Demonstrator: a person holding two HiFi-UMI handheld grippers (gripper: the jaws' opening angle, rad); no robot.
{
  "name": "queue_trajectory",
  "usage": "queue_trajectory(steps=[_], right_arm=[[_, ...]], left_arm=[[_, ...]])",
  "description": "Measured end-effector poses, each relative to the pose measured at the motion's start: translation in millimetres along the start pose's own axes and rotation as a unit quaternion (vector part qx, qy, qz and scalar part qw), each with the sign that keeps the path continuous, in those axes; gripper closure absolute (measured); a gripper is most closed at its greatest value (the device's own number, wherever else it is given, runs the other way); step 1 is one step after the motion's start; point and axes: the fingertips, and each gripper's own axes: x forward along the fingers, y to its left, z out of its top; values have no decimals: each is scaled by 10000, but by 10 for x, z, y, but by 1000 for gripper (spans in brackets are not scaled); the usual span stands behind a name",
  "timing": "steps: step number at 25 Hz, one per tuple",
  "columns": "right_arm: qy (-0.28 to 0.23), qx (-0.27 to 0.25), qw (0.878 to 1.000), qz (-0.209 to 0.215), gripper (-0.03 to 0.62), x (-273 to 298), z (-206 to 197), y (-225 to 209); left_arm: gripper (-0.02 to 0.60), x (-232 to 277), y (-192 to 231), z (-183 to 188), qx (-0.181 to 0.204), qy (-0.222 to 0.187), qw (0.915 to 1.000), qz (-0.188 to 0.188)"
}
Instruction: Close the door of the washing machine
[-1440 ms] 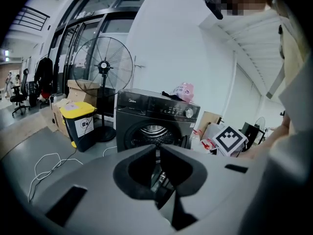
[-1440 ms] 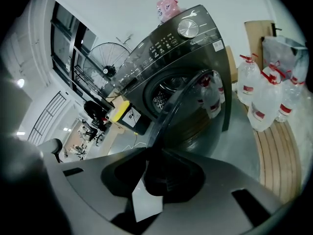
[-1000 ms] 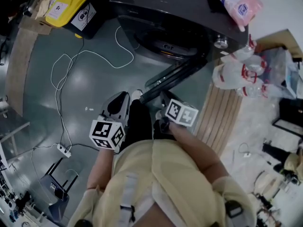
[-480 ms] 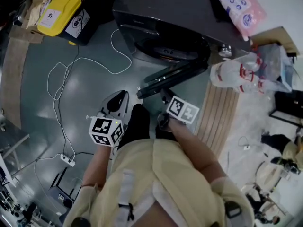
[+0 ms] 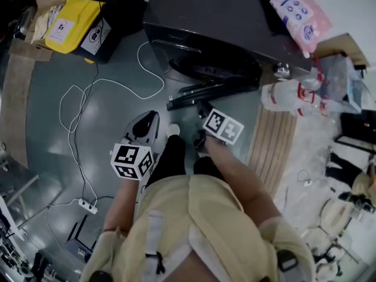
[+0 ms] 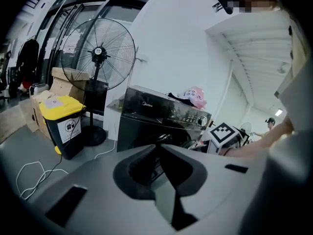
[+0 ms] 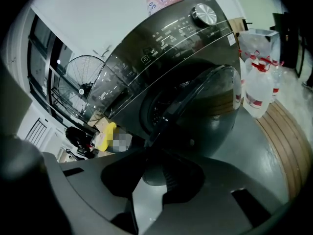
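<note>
I see the door (image 5: 214, 90) ajar at upper centre, under the washing machine (image 5: 223, 22). My right gripper (image 5: 202, 106), jaws together and empty, sits just beside its edge; left gripper (image 5: 151, 118) likewise closed, lower left

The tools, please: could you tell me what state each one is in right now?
Left tool: closed, holding nothing.
Right tool: jaws look closed, holding nothing.
</note>
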Motion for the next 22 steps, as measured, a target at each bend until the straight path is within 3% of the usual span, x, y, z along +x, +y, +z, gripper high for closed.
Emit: queue_trajectory(steps=[7,22], right_arm=[[-340,65,9994,-81,505,386,263,96],[-478,181,9983,-290,510,773,753,247]], left_arm=[[552,2,170,43,-6,-2,10000,78],[552,-8,306,60,-42,3,9998,198]])
